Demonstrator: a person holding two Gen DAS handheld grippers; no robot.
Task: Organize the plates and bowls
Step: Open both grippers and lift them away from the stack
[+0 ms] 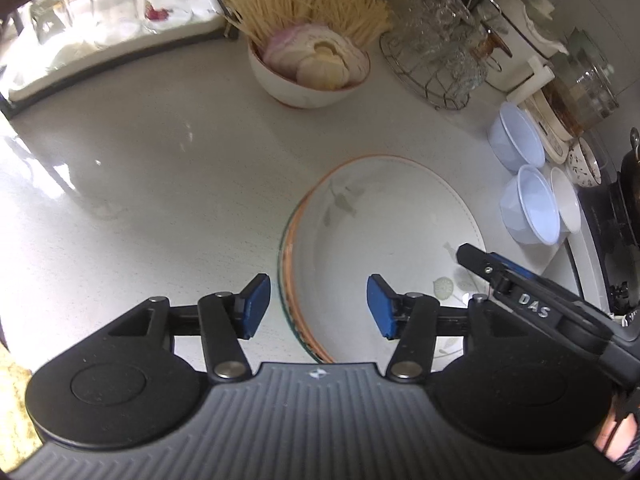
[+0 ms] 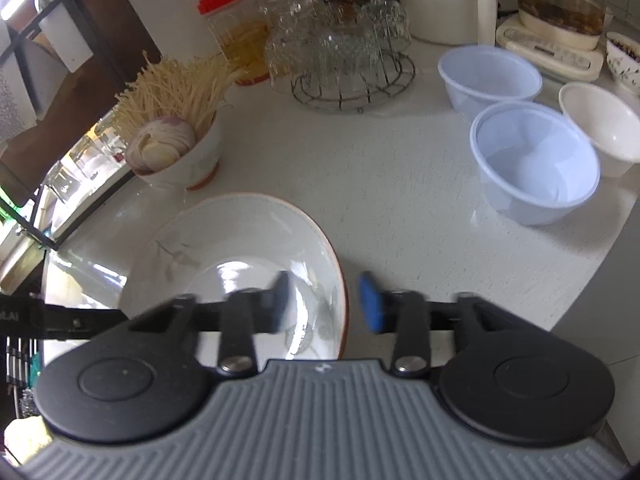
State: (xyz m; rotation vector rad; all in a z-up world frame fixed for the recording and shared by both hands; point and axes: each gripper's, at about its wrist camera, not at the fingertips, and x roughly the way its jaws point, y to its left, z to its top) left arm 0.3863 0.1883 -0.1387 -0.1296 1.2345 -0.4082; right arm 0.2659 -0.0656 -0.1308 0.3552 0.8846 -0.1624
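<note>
I am looking at a white plate (image 1: 384,216) with an orange-brown rim and faint grey-green leaf sprigs, lying at lower centre of my left view on a stack whose lower edges are showing green and orange. My left gripper (image 1: 319,305) is showing dark blue pads on black arms; my right gripper (image 2: 326,304) is wearing the same blue and black. The counter (image 2: 400,184) is gleaming white with fine grey speckles. At right, two pale blue plastic bowls (image 2: 534,162) are sitting by a cream-white bowl (image 2: 600,124). At upper left, a white bowl (image 2: 182,160) with an orange foot is holding straw-yellow noodles and purple-tinged garlic, near a red-lidded jar (image 2: 234,28).
</note>
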